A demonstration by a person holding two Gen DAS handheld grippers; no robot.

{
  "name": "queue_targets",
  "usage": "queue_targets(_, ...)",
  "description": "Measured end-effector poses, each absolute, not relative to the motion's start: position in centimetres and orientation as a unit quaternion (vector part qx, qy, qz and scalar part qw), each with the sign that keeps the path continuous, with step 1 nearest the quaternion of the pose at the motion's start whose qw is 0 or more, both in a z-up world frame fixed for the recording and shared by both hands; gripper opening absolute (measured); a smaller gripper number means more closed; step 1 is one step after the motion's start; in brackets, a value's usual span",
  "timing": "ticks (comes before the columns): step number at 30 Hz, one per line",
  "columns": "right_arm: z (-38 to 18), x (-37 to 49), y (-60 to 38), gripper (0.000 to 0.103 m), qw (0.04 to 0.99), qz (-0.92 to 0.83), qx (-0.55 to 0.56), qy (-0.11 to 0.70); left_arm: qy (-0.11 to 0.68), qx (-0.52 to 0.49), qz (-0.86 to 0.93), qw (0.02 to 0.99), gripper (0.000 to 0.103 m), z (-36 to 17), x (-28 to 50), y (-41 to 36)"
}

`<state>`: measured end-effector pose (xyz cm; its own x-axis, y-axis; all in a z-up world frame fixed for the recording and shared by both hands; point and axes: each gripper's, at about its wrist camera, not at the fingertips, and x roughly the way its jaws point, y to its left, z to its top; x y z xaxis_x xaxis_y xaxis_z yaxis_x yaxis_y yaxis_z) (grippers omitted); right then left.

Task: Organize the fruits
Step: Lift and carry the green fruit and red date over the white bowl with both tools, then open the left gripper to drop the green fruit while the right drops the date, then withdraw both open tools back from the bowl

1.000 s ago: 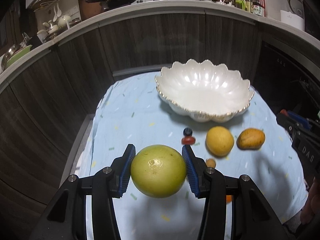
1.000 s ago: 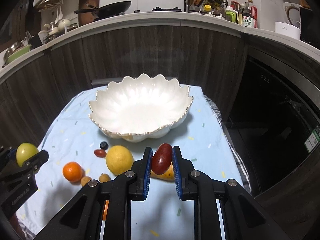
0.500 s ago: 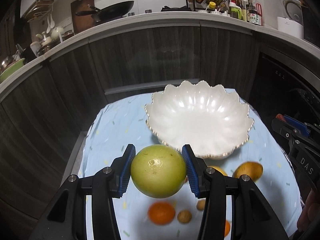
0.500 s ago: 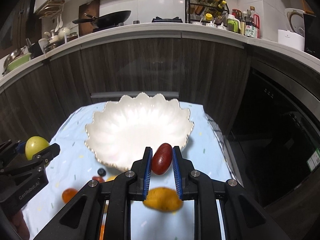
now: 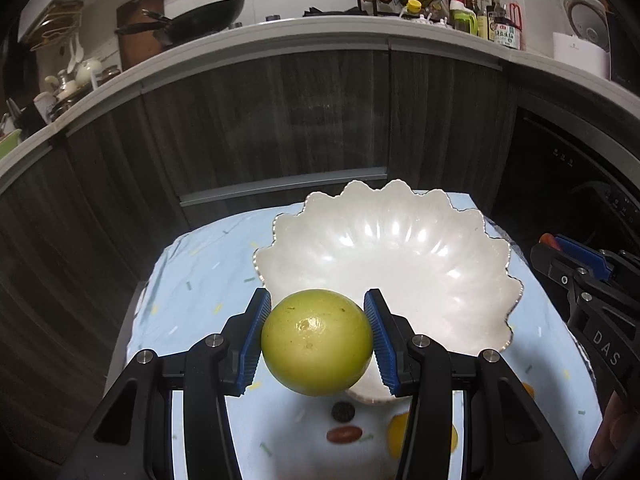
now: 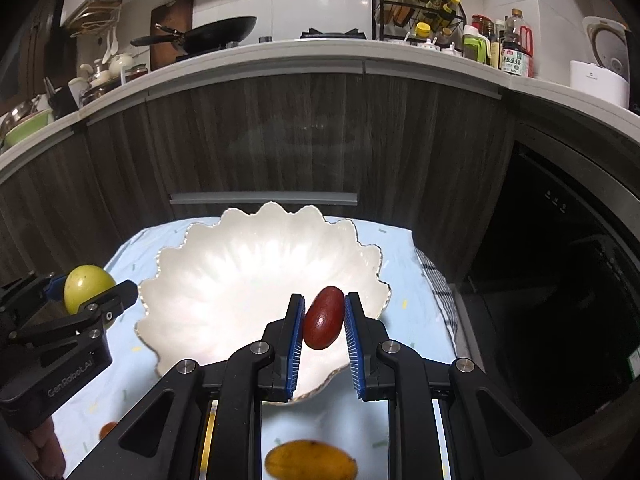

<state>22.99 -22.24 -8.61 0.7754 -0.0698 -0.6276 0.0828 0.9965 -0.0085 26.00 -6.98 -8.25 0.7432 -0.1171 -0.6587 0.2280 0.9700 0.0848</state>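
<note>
Left claw [image 5: 317,343] gripping a round green fruit [image 5: 317,342] above the near rim of the white scalloped bowl [image 5: 420,256]; right claw [image 6: 323,320] clamped on a dark red fruit [image 6: 323,317] over the same bowl, bowl on the cloth-covered surface [image 5: 200,280]

Dark wood-grain cabinet fronts [image 6: 304,136] under a pale curved countertop [image 6: 400,60]. On top, a black wok [image 6: 216,32], a bottle rack [image 6: 420,4], a white rice cooker [image 6: 604,64]. White wall behind.
</note>
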Motion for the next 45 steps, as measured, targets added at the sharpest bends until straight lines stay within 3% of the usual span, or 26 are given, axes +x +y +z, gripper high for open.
queue_targets(17,-12.5,26.4,-22.1,0.023,0.925,-0.021,0.004,0.379,0.398,0.088,-0.100,0.907,0.049,-12.4,29.6,-7.9)
queue_targets(20,-12.4,26.4,-22.1,0.042,0.926,-0.025,0.002,0.376,0.383,0.094,-0.092,0.914,0.065,-12.1,29.3,-7.8)
queue_targets(22,-12.2,26.2,-22.1,0.052,0.928,-0.030,0.000,0.370,0.375,0.092,-0.089,0.918,0.069,-11.6,29.1,-7.6)
queue_targets(26,-11.6,25.7,-22.0,0.057,0.931,-0.037,-0.005,0.362,0.367,0.096,-0.080,0.922,0.072,-11.0,28.9,-7.4)
queue_targets(31,-10.7,24.7,-22.1,0.071,0.935,-0.050,-0.007,0.350,0.355,0.093,-0.071,0.927,0.081,-10.0,28.1,-6.9)
queue_targets(45,-7.5,20.4,-21.6,0.073,0.942,-0.067,-0.007,0.329,0.333,0.085,-0.057,0.937,0.084,-6.6,23.4,-4.9)
